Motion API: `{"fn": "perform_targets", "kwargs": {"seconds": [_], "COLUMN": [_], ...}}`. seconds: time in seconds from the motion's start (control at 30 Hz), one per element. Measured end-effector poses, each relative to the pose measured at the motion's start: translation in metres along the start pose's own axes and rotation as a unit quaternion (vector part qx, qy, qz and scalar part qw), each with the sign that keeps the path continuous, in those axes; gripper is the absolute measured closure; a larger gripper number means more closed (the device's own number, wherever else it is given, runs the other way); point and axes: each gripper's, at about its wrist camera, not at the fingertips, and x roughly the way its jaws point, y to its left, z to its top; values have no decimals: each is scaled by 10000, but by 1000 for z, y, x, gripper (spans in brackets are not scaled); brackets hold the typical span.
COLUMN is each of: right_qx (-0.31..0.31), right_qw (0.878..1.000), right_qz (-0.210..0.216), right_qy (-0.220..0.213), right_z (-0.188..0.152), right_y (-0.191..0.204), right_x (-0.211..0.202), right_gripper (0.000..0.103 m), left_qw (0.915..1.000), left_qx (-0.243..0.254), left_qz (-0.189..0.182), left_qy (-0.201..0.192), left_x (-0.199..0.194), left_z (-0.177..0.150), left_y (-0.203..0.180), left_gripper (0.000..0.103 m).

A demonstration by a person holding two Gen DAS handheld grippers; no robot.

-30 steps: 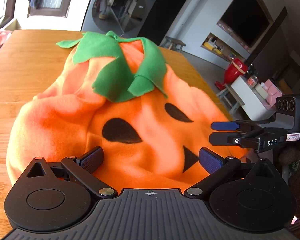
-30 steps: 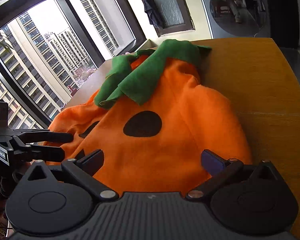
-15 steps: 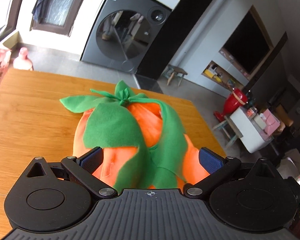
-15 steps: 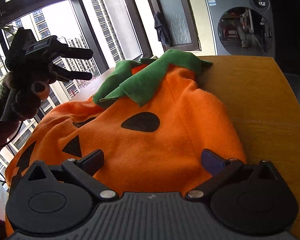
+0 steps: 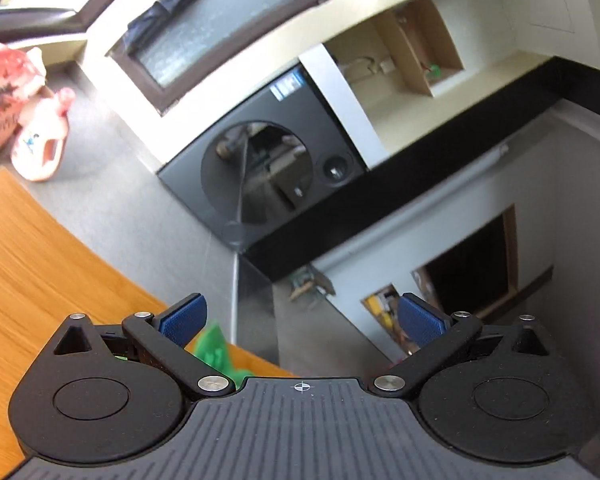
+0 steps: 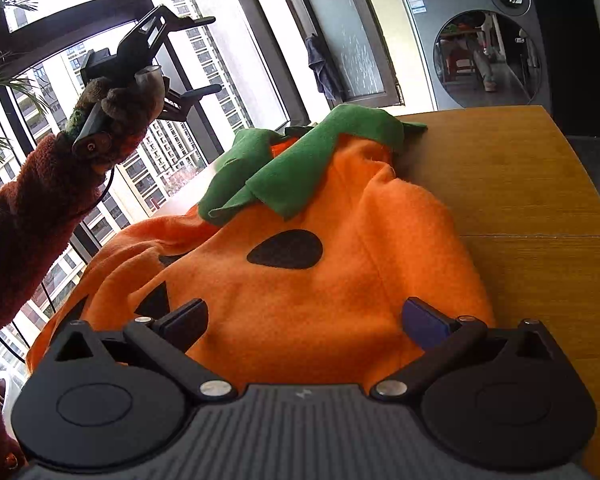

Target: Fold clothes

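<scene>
Pumpkin costume [image 6: 300,280] is spread unfolded on the bench [image 6: 520,184], near its window-side edge; no fold is made. Left tongs [image 5: 300,316] and right tongs [image 6: 304,316] are held agape, empty.

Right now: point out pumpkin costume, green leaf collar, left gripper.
pumpkin costume [image 6: 308,304], right wrist view, orange front panel.
green leaf collar [image 6: 300,172], right wrist view, broad front leaf.
left gripper [image 6: 198,56], right wrist view, between raised fingertips.

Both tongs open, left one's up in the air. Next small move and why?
Probably bring the left tongs back down to the pumpkin costume: they are raised high beside the window, open and empty. The costume lies rumpled and unfolded on the wooden table, and the right tongs hover open at its near edge.
</scene>
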Motion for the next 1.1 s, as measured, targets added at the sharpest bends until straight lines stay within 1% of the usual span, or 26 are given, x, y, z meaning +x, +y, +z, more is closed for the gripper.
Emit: {"fn": "perform_targets", "kwargs": {"seconds": [0.1, 0.13, 0.2, 0.23, 0.27, 0.3, 0.4, 0.5, 0.6, 0.63, 0.7, 0.73, 0.8, 0.87, 0.9, 0.93, 1.0, 1.03, 1.07, 1.1], "right_qx": [-21, -35, -56, -69, -93, -122, -199, -186, -222, -233, -236, -247, -287, -310, -316, -328, -359, -399, -438, -479], "right_qw": [10000, 10000, 9999, 9999, 9999, 9998, 9996, 9996, 9995, 9995, 9995, 9994, 9993, 9992, 9991, 9990, 9988, 9985, 9982, 9979], "right_qz": [-34, -49, -65, -71, -85, -104, -158, -162, -195, -198, -192, -192, -202, -212, -217, -228, -258, -292, -327, -364], "right_qy": [15, 29, 53, 70, 87, 104, 124, 112, 121, 125, 130, 137, 157, 167, 171, 177, 194, 212, 231, 256], "right_z": [0, 0, 1, 2, 2, 3, 2, 2, 2, 2, 2, 2, 2, 2, 2, 3, 3, 3, 3, 3], "right_y": [1, 2, 2, 2, 3, 3, 6, 6, 7, 8, 8, 9, 10, 11, 11, 12, 13, 15, 17, 19], "right_x": [1, 1, 1, 2, 2, 3, 4, 4, 4, 4, 5, 5, 5, 6, 6, 7, 7, 8, 9, 10], "right_gripper": [0, 0, 0, 0, 0, 0, 0, 0, 0, 0, 0, 0, 0, 0, 0, 0, 0, 0, 0, 0], "left_qw": [9990, 9970, 9864, 9801, 9750, 9715, 9692, 9723, 9720, 9718, 9727, 9751, 9831, 9890, 9894, 9876, 9880, 9906, 9926, 9925], "left_qx": [67, 221, 580, 727, 797, 794, 519, 428, 388, 325, 84, -58, -350, -652, -792, -1042, -1239, -1138, -972, -876], "left_qz": [268, 163, -105, -155, -164, -194, -244, -26, -369, -621, -1150, -1321, -1367, -1236, -1183, -1157, -862, -625, -355, -116], "left_qy": [346, 727, 1532, 1840, 2069, 2226, 2395, 2296, 2288, 2250, 2013, 1780, 1164, 476, 295, 201, 324, 431, 635, 848], "left_x": [-5, -8, -9, -10, -10, -9, -2, 16, 32, 37, 43, 41, 35, 22, 16, 10, 7, 7, 9, 9], "left_z": [3, -5, -30, -47, -64, -74, -94, -98, -97, -95, -86, -79, -59, -34, -25, -13, 0, 4, 6, 5], "left_y": [13, 16, 17, 17, 19, 20, 33, 38, 31, 26, 17, 13, 8, 11, 16, 24, 36, 40, 44, 50], "left_gripper": [0, 0, 0, 0, 0, 0, 0, 0, 0, 0, 0, 0, 0, 0, 0, 0, 0, 0, 0, 0]}}
